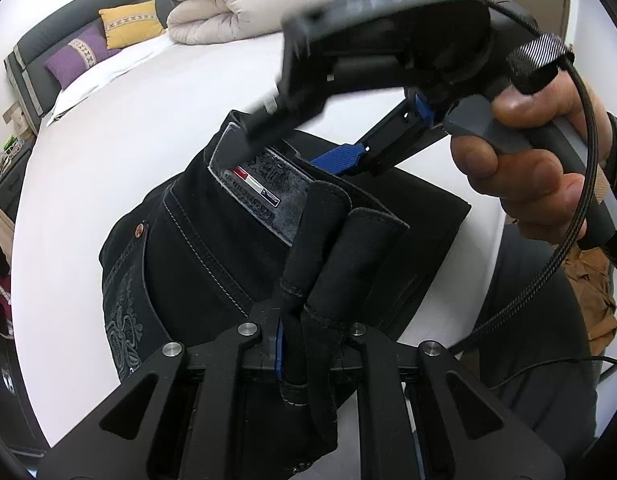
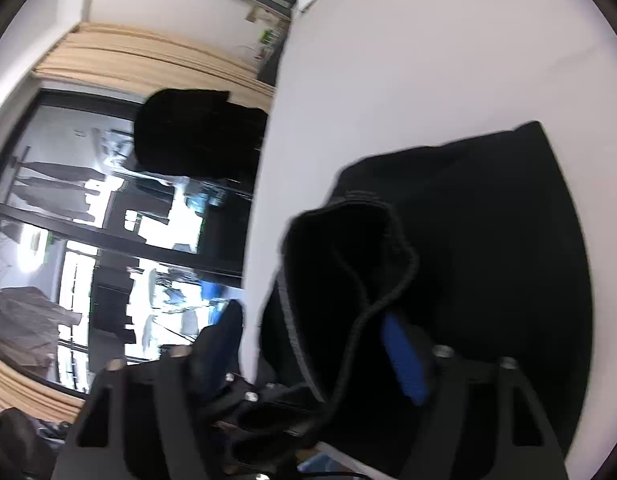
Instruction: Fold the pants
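1. Black pants [image 1: 212, 248] are seen lying on a white bed [image 1: 108, 128], already folded into a compact stack.
2. Nearest the pants' waistband, bunched hem fabric is clamped by the left gripper [image 1: 304, 344], likely for carrying over.
3. Right of the waistband label, another fold is pinched by the right gripper [image 2: 328, 364].

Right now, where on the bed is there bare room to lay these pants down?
The widest bare stretch of white bed lies between the black pants and the purple pillow, yellow pillow and rolled duvet at the headboard. Around the waistband it is crowded: the left tool and right tool both grip fabric there.
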`<state>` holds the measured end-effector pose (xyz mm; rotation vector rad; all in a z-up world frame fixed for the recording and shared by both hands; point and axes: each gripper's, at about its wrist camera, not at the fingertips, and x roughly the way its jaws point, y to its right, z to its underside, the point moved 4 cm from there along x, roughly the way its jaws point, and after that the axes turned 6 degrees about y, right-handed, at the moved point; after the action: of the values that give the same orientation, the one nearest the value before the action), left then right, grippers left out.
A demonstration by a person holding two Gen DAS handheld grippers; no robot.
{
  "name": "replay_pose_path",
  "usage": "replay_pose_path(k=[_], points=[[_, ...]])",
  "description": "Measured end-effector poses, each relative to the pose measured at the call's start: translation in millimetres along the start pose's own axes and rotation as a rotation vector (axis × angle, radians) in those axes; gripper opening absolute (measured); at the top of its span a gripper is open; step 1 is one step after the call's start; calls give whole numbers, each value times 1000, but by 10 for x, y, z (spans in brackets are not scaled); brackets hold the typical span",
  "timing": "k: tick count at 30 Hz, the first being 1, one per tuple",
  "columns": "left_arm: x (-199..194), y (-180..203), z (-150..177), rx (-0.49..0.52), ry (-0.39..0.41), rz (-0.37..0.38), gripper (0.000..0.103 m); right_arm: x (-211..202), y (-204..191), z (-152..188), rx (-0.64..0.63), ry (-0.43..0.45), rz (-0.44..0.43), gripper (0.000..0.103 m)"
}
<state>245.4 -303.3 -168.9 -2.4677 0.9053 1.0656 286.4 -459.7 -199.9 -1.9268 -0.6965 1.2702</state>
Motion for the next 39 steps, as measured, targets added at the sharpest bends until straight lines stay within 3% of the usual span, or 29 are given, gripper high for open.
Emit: replay_pose_path(k=[1,3,6,25,39], points=[[55,15,-50,5,-2,-1,11,6,31,7,-8,-4,25,55],[147,74,-96,9,-10,4,11,-6,78,9,-30,-1,65,35],[239,109,-147,13,-9,10,11,-55,125,-23,-52,19,92,21],[928,479,-466,20,-31,40,11,-305,486,-280,-130,72,195,15],[1224,639,-526,41,-61,47,11,-504,791,-336,-81,102,181,15]])
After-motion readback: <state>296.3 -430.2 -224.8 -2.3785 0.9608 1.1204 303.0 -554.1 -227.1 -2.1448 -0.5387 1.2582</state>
